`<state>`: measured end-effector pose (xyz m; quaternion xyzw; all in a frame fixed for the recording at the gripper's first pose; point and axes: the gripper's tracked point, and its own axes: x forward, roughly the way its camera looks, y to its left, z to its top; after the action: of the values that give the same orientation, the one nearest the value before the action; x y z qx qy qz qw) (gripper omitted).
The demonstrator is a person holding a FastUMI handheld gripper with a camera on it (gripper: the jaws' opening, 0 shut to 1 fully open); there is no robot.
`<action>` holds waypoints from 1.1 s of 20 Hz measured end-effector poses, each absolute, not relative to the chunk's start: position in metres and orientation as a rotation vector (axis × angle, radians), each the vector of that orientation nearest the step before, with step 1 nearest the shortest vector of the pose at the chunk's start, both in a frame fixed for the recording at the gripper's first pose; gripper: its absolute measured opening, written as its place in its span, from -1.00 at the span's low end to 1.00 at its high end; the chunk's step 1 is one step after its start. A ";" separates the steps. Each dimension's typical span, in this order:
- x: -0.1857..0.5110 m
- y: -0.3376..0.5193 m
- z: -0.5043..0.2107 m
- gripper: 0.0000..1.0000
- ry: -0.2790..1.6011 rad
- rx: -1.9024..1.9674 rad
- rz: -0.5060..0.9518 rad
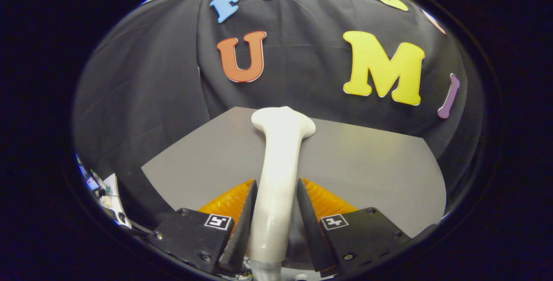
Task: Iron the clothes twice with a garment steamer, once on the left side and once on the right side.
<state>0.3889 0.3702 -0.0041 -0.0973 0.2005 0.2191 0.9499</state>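
**A recording booth, not a home**

This is a staged test booth. Creased black cloth (147, 91) hangs as the back and side walls, draped in folds around a plain grey flat tabletop (367, 164) that juts out from it. Past the cloth's lower corner, beside the table, sits a cluttered white bench edge (110, 194) with small bits of lab gear and cables.

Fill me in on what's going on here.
A hand-held gripper has its two fingers closed on the handle of a white garment steamer. The steamer's head points forward, beyond the fingers, over a grey table. No steaming of any garment is under way in this view.
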 end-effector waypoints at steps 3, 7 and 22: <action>0.385 0.373 -0.001 -0.06 0.430 -0.202 0.452; 0.371 0.363 0.006 -0.22 0.404 -0.235 0.437; 0.232 0.225 0.096 -0.23 0.227 -0.106 0.445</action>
<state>0.2318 0.2255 0.0957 -0.0524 0.1121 0.2202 0.9676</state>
